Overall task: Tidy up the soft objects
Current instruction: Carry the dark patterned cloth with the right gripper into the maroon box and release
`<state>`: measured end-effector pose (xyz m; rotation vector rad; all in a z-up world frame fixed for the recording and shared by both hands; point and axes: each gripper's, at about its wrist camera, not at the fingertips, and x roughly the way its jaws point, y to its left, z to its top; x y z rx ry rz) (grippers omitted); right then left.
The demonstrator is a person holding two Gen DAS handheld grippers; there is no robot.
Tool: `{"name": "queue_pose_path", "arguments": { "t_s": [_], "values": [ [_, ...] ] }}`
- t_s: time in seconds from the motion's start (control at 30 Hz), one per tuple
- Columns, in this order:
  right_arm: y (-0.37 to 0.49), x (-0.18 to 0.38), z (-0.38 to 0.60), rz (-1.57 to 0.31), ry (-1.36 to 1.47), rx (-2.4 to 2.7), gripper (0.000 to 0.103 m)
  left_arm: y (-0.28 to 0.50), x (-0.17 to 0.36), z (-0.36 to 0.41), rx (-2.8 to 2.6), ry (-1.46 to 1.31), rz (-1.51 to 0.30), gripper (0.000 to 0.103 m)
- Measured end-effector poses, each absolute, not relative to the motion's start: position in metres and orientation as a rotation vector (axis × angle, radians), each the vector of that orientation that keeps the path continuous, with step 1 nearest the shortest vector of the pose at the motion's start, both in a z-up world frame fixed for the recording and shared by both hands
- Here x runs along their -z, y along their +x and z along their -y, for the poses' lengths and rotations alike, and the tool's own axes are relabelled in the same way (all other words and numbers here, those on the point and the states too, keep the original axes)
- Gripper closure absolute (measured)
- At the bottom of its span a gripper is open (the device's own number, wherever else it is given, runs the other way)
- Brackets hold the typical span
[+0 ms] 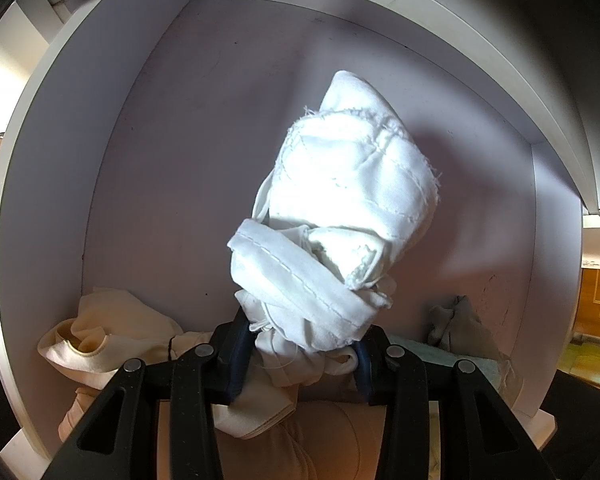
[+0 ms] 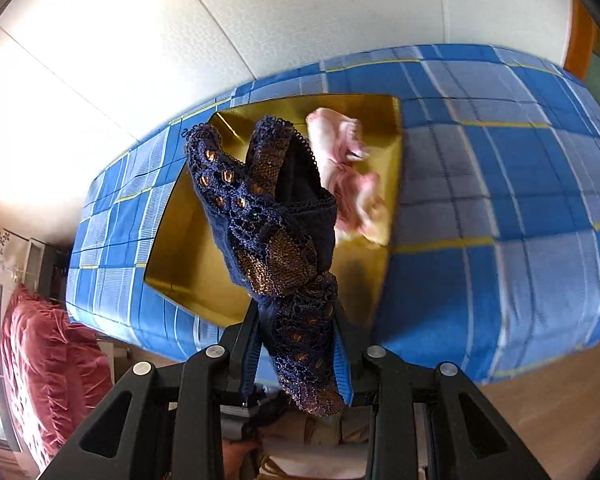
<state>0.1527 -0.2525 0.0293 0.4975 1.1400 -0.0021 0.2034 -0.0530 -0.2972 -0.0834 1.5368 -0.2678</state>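
Observation:
My left gripper [image 1: 300, 354] is shut on a bunched white cloth [image 1: 340, 208], which hangs down inside a white drawer [image 1: 52, 168] with a pale grey bottom. A beige garment [image 1: 96, 340] lies at the drawer's near left, a grey piece [image 1: 456, 324] at its near right. In the right wrist view my right gripper [image 2: 298, 354] is shut on a navy lace garment [image 2: 276, 216] with gold patches. It hangs in the air over a gold tray [image 2: 180, 240] on a blue checked bed [image 2: 500, 208]. A pink garment [image 2: 352, 172] lies in the tray's far right corner.
A white wall [image 2: 180, 20] runs behind the bed. A red velvet cushion [image 2: 48, 368] lies at the lower left beside the bed. Wooden floor [image 2: 548, 408] shows at the lower right. A light teal fabric [image 1: 480, 364] sits by the drawer's near right edge.

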Motion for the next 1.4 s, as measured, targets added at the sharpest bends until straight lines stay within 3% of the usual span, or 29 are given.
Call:
{"name": "queue_pose_path", "arguments": {
  "t_s": [0.2, 0.6, 1.07, 1.4],
  "values": [
    [0.185, 0.004, 0.221, -1.230, 0.292, 0.006, 0.072, 0.198, 0.285, 0.045, 0.273, -0.086, -1.533, 0.060],
    [0.194, 0.042, 0.223, -1.330, 0.143, 0.134, 0.069, 0.196, 0.283, 0.046, 0.276, -0.087, -1.535, 0.060],
    [0.148, 0.012, 0.221, -1.165, 0.144, 0.079, 0.062, 0.192, 0.284, 0.053, 0.277, -0.084, -1.532, 0.059],
    [0.056, -0.005, 0.217, -0.901, 0.288, -0.068, 0.062, 0.189, 0.282, 0.057, 0.281, -0.075, -1.525, 0.059]
  ]
}}
